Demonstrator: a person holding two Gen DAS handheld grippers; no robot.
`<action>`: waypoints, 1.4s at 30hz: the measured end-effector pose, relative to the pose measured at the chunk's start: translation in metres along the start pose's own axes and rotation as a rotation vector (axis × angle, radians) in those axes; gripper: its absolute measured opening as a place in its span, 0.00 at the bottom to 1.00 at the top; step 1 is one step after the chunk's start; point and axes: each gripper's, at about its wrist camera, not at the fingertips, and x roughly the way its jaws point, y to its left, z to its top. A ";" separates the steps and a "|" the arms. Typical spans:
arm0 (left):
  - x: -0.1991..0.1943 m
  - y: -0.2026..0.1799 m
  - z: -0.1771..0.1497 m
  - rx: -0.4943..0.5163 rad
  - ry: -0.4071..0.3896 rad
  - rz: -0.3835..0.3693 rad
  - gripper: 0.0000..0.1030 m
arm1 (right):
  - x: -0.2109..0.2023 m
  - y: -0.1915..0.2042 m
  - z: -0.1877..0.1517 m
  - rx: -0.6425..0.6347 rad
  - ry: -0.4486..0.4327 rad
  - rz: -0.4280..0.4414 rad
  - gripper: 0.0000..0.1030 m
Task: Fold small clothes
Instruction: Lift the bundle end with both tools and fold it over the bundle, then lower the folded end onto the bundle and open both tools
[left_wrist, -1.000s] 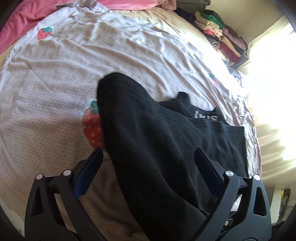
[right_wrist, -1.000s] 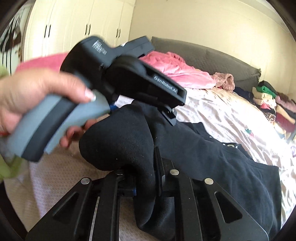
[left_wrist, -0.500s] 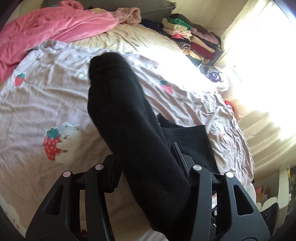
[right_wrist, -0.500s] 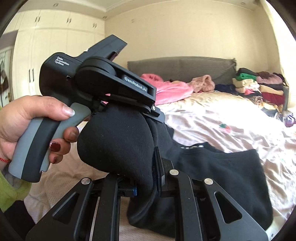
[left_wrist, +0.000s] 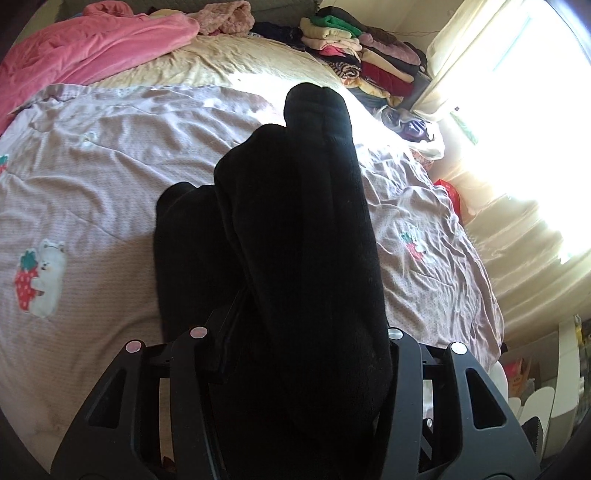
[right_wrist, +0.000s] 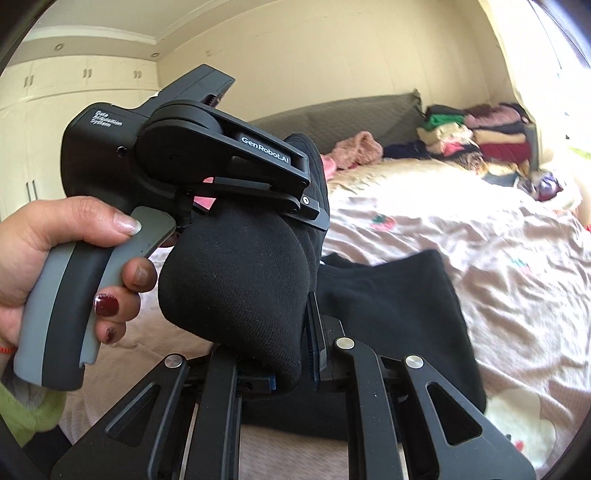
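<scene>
A thick bunch of the black garment (left_wrist: 295, 258) is squeezed between the jaws of the left gripper (left_wrist: 303, 343), which are about half closed around it. The cloth is lifted up off the bed and sticks out past the fingers.

In the right wrist view, another fold of the same black garment (right_wrist: 236, 288) is pinched by the right gripper (right_wrist: 291, 369), whose jaws are almost fully closed on it. Just behind that fold, the left gripper's grey handle is held by a hand (right_wrist: 55, 251) with dark red nails. The rest of the garment is spread flat on the pale bedsheet (left_wrist: 92, 177), which is printed with strawberries and little bears.

Farther back, a pink blanket (left_wrist: 96, 48) is bunched near the head of the bed. A stack of folded clothes (left_wrist: 369, 55) is piled in the far corner, near the bright window (left_wrist: 524, 129).
</scene>
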 end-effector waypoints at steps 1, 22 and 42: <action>0.006 -0.004 -0.001 0.002 0.004 0.003 0.39 | 0.001 -0.006 -0.002 0.014 0.006 -0.005 0.11; 0.000 0.020 -0.044 0.046 -0.033 0.070 0.80 | 0.005 -0.082 -0.042 0.382 0.161 0.022 0.18; 0.017 0.018 -0.089 0.131 0.005 0.116 0.81 | 0.003 -0.125 0.026 0.426 0.223 -0.018 0.76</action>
